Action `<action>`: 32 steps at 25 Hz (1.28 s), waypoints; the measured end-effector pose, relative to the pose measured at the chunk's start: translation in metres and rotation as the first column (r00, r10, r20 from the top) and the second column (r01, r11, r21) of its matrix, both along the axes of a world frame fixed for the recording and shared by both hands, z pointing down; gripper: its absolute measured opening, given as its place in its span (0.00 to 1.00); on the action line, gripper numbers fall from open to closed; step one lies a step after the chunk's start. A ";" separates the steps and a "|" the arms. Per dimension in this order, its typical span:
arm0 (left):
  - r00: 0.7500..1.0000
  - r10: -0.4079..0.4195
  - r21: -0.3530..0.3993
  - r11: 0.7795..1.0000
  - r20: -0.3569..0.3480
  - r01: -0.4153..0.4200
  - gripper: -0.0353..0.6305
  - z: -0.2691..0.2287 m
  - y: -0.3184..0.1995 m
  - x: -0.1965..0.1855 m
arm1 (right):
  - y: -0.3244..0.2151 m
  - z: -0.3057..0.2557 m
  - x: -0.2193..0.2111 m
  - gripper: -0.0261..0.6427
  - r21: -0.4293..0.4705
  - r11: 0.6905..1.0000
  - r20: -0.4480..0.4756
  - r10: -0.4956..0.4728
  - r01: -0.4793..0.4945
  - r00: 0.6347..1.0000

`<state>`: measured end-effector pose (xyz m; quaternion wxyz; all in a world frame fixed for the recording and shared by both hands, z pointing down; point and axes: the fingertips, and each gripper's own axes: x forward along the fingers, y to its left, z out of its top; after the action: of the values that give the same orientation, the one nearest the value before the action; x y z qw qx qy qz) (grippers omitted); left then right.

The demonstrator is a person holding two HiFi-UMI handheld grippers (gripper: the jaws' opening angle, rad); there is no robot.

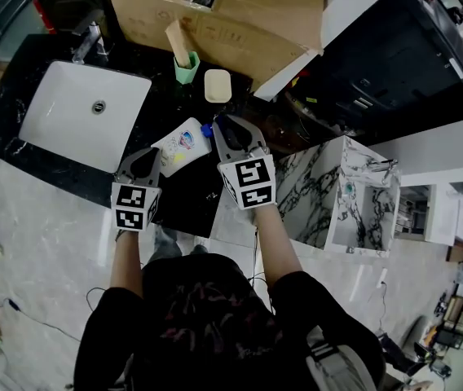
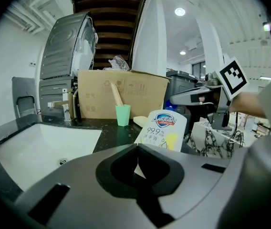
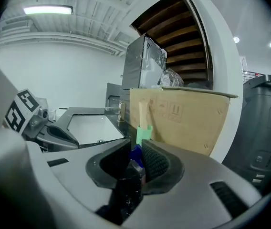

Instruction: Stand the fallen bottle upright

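Right tongs (image 3: 136, 152) are clamped on the blue cap (image 3: 135, 155) of the bottle (image 1: 181, 143), so that end is held up and the bottle is tilted, not upright yet, base down on the black counter (image 1: 184, 198). Left tongs (image 2: 136, 146) are closed with nothing in them, parked just short of that base. Past both tips a green cup (image 1: 186, 68) and a cardboard box (image 1: 215, 23) are seen; a white sink (image 1: 60, 125) is found off the left tongs' outer side.
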<state>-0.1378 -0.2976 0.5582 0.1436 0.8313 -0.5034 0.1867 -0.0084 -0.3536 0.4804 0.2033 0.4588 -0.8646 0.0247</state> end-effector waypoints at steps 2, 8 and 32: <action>1.000 -0.011 0.001 1.000 -0.005 0.011 0.08 0.000 0.002 -0.003 | 0.002 -0.006 -0.007 0.16 0.011 1.000 -0.001 -0.018 0.018 1.000; 0.999 -0.039 0.005 0.999 -0.012 0.040 0.08 0.001 0.008 -0.009 | 0.012 -0.025 -0.027 0.17 0.048 0.996 -0.002 -0.073 0.073 0.997; 0.989 -0.140 -0.054 0.989 -0.038 0.138 0.08 0.020 0.048 -0.030 | 0.099 -0.068 -0.128 0.20 0.221 0.883 -0.191 -0.376 0.413 0.907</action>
<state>-0.1680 -0.2496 0.5787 0.1879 0.7940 -0.5521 0.1718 -0.1364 -0.2549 0.4121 0.2043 0.2956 -0.9191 -0.1619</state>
